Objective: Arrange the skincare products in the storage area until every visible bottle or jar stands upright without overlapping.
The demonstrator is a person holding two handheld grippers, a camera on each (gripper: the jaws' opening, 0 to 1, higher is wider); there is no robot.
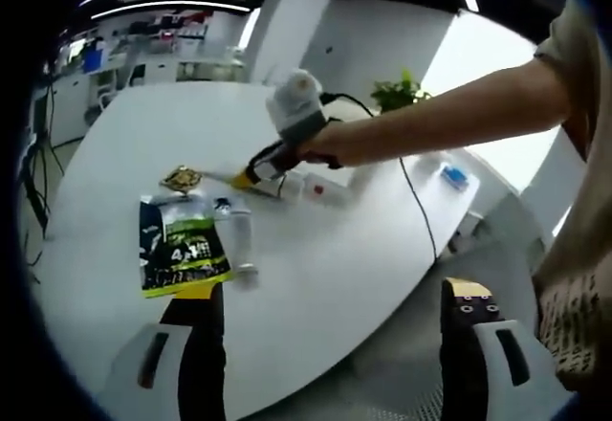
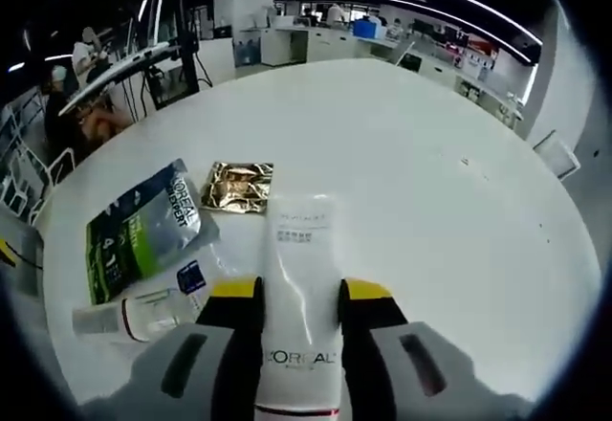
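Table [image 2: 402, 172]: white, smooth, with a rounded edge; the surface is a little glossy.
White tube [image 2: 302, 306]: long, flat plastic tube with dark letters. It lies on the table along the right gripper view and widens toward the far end.
Right gripper [image 2: 300, 299]: the black jaws with yellow tips are closed against both sides of the white tube. In the left gripper view this gripper [image 1: 251, 178] is seen from outside, held by a person's hand [image 1: 320, 142] over the table.
Left gripper [image 1: 337, 299]: the jaws stand wide apart, with nothing between them, above the near edge of the table.
Green pouch [image 2: 143, 225]: flat soft packet, shiny, green, black and silver, lying flat, left of the tube.
Gold sachet [image 2: 237, 188]: small square foil, wrinkled, just beside the far corner of the pouch.
Small bottle [image 2: 143, 316]: slim, white, round body, lying on its side between pouch and tube.
Left gripper view: it shows further a bare forearm [image 1: 459, 115], a black cable [image 1: 413, 196] on the table, a plant [image 1: 402, 91] behind.
Right gripper view: the letters on the tube are readable here.
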